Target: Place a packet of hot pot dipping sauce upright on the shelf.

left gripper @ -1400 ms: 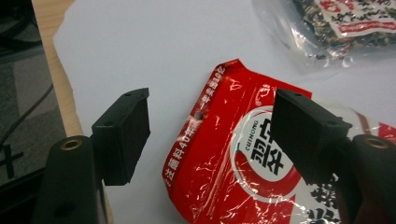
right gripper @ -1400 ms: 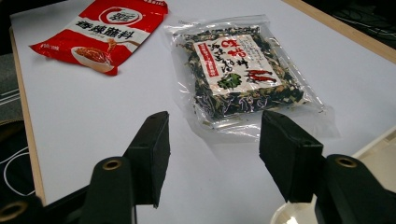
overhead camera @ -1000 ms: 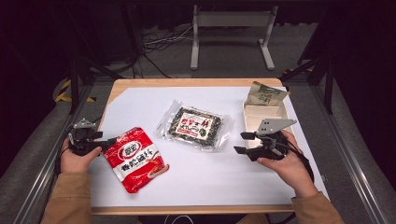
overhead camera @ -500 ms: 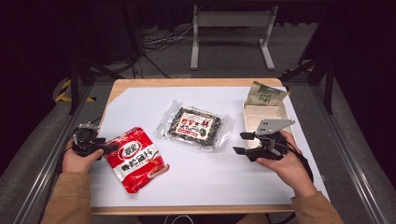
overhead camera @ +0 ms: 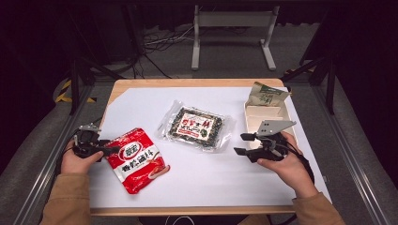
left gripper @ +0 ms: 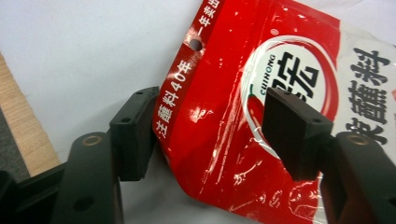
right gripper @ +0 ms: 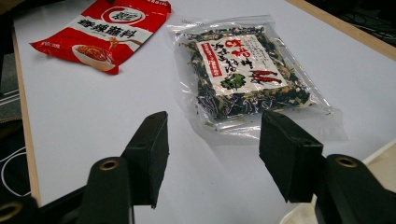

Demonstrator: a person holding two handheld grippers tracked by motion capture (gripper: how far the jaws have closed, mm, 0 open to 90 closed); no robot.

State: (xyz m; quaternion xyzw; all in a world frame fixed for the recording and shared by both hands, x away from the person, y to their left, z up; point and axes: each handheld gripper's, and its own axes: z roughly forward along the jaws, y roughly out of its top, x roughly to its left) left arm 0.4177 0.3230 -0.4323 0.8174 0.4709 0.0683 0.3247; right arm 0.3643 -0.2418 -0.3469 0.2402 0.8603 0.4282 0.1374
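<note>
A red sauce packet (overhead camera: pixel 136 158) with white lettering lies flat at the front left of the white table sheet. My left gripper (overhead camera: pixel 101 151) is at its left edge, open. In the left gripper view the packet's corner (left gripper: pixel 224 93) lies between the wide-apart jaws of my left gripper (left gripper: pixel 210 135), unclamped. A clear packet of dark dried flakes (overhead camera: pixel 197 127) lies in the middle. My right gripper (overhead camera: pixel 241 144) is open just right of it, pointing at it (right gripper: pixel 243 74) with nothing between the jaws of my right gripper (right gripper: pixel 212 154).
A white open box (overhead camera: pixel 263 115) stands at the right edge of the table, with a green and beige packet (overhead camera: pixel 265 96) leaning at its far end. The wooden table edge (overhead camera: pixel 187 83) frames the white sheet. The red packet (right gripper: pixel 102 28) also appears far off in the right gripper view.
My left gripper has edged to the right, bringing its jaws over the red packet's left corner. The right gripper and both packets have stayed put.
</note>
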